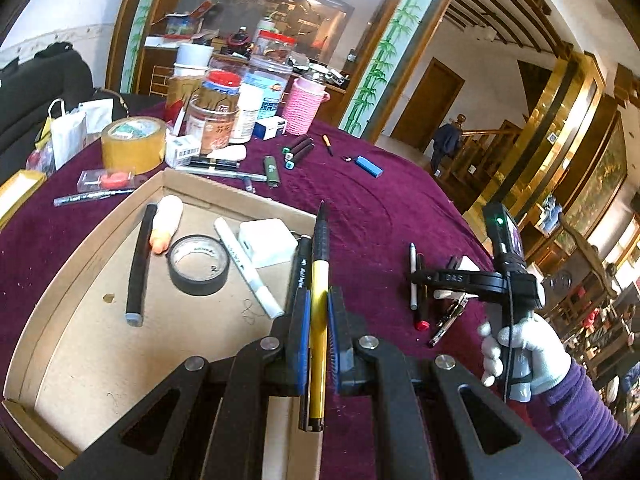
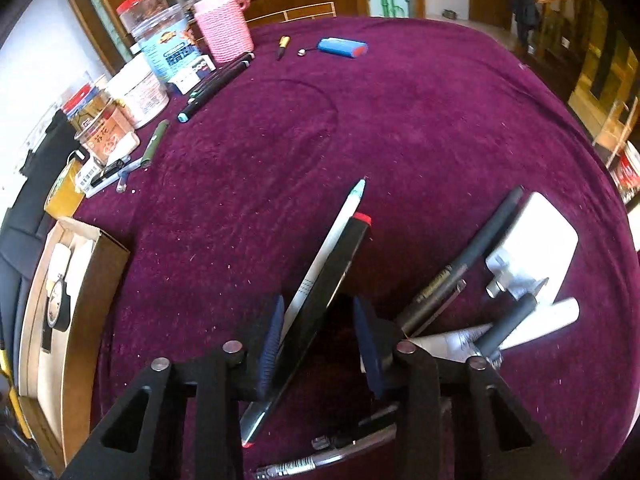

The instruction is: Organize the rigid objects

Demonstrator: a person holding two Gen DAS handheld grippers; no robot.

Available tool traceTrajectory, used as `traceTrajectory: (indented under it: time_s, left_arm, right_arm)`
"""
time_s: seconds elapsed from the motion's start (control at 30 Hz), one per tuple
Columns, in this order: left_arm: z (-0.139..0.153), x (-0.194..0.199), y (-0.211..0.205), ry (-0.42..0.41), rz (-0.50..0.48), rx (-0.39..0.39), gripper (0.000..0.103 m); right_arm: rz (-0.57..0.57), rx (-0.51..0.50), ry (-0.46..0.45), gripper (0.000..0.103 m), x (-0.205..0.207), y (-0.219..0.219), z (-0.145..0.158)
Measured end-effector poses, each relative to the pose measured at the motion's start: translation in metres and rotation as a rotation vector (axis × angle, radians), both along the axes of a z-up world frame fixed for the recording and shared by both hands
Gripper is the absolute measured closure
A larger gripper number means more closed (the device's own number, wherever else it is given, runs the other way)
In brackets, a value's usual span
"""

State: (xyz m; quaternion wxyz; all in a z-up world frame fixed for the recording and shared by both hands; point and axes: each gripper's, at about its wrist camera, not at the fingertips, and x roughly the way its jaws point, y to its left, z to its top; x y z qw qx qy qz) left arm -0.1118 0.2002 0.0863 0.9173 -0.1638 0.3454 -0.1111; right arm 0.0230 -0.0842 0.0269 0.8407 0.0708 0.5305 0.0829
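My left gripper [image 1: 319, 292] is shut on a yellow and black pen [image 1: 319, 320], held over the right wall of the cardboard box [image 1: 80, 300]. In the box lie a black tape roll [image 1: 198, 260], a white marker [image 1: 248, 268], a white charger [image 1: 266, 240] and a black marker [image 1: 136, 264]. My right gripper [image 2: 318, 316] points down at the cloth and stands open. A black marker with a red cap [image 2: 336, 264] and a white pen [image 2: 340, 224] lie between its fingers, with a gap at the right pad. A gloved hand [image 1: 524, 344] holds it.
A second white charger [image 2: 536, 248] and several dark pens [image 2: 492, 232] lie right of my right gripper. Jars [image 1: 216, 116], a pink knitted cup [image 1: 304, 106], a yellow tape roll [image 1: 134, 144], teal-capped markers [image 1: 298, 148] and a blue lighter [image 1: 370, 166] sit on the far purple tablecloth [image 2: 420, 128].
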Motion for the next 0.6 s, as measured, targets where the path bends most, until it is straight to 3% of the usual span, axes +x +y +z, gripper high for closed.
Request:
traceTrajectory:
  time_s: [0.17,0.3,0.6]
  left_arm:
    - [-0.003,0.003,0.007,0.005,0.001,-0.018,0.095]
    - [-0.004,0.002,0.008,0.005,0.003,-0.017,0.095]
    - [-0.006,0.003,0.008,0.014,0.007,-0.022,0.095]
  right_arm:
    - [-0.018,0.018,0.011,0.072,-0.011,-0.001,0.003]
    - [-0.037,0.117,-0.015,0.072,-0.023,-0.007,0.01]
    - [-0.048,0.008,-0.011,0.075,-0.025,-0.003,0.003]
